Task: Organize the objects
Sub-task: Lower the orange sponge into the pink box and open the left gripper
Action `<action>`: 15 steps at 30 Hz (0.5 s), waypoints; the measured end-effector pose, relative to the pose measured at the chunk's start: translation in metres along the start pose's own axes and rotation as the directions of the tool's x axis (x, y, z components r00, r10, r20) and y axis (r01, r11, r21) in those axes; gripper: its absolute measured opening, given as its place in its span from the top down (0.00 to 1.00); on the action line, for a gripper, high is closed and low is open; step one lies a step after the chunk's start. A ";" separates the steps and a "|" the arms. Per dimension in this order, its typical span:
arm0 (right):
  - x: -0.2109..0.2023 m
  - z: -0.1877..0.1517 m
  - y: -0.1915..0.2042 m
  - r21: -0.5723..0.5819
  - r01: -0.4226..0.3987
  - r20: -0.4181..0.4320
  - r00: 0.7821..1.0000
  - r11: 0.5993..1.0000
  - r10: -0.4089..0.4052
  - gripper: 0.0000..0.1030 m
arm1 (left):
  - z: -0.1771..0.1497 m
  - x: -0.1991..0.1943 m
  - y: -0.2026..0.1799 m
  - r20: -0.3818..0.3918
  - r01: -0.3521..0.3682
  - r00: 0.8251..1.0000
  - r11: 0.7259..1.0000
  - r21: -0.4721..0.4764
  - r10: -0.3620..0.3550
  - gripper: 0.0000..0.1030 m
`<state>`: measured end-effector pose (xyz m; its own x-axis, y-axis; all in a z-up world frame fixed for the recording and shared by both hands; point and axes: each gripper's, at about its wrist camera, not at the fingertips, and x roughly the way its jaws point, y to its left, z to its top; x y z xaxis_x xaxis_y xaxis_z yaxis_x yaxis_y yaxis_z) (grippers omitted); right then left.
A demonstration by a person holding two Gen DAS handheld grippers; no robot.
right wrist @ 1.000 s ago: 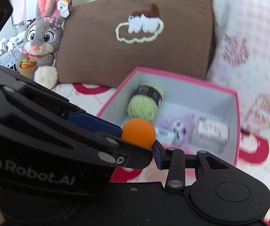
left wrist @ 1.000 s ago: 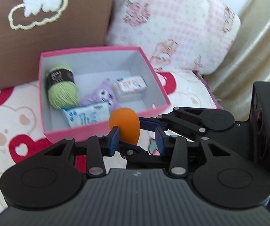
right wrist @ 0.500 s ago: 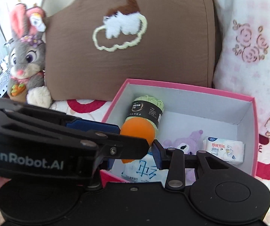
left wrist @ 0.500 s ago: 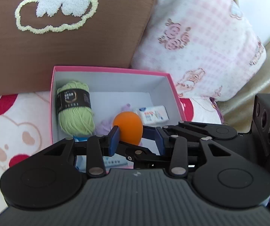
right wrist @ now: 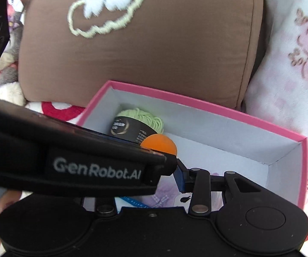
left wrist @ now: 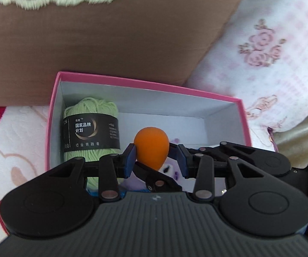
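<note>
Orange and egg-shaped, the sponge (left wrist: 150, 147) sits between the blue pads of the left gripper (left wrist: 156, 160). Its fingers stand apart: the left pad touches the sponge, but a clear gap shows on the right side, so I judge this gripper is open and not holding it. The right gripper (right wrist: 162, 177) comes in from the right side and crosses the left one. In the left wrist view, one of its fingers (left wrist: 157, 176) lies under the narrow end of the sponge and its other blue pad presses the upper right side, so it seems closed on the sponge. In its own view one finger is hidden behind the left gripper.

The sponge hangs inside the opening of the pink box (left wrist: 154, 84), just above a purple plush toy (left wrist: 171, 169) and just beside a ball of green yarn (left wrist: 91, 128). A packet with blue print (right wrist: 132, 201) lies at the near wall. The box rests on a bed cover (left wrist: 14, 139), against a brown cushion (left wrist: 111, 42) and a pink-checked pillow (left wrist: 272, 64).

In my judgement the task is near its end. Three things are in the box already and the sponge only needs to be released. Whether more objects wait outside, I cannot tell.
</note>
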<state>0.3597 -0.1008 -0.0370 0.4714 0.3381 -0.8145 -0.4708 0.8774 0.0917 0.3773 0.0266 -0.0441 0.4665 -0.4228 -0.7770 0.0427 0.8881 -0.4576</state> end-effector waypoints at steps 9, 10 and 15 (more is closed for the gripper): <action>0.022 0.002 -0.007 -0.036 0.017 -0.030 0.999 0.999 -0.018 0.56 | 0.006 0.026 0.009 -0.017 -0.005 1.000 0.999 -0.033 0.005 0.63; 0.024 0.001 -0.006 -0.059 0.023 -0.033 0.999 0.998 -0.025 0.55 | 0.006 0.029 0.010 -0.015 -0.005 1.000 0.999 -0.043 0.005 0.63; 0.029 -0.002 -0.004 -0.114 0.037 -0.041 0.998 0.993 -0.042 0.56 | 0.003 0.033 0.014 -0.014 -0.018 1.000 0.998 -0.060 0.017 0.63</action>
<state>0.3734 -0.0952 -0.0625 0.4602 0.2865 -0.8403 -0.5351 0.8448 -0.0050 0.3959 0.0257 -0.0754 0.4543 -0.4104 -0.7907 -0.0182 0.8831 -0.4689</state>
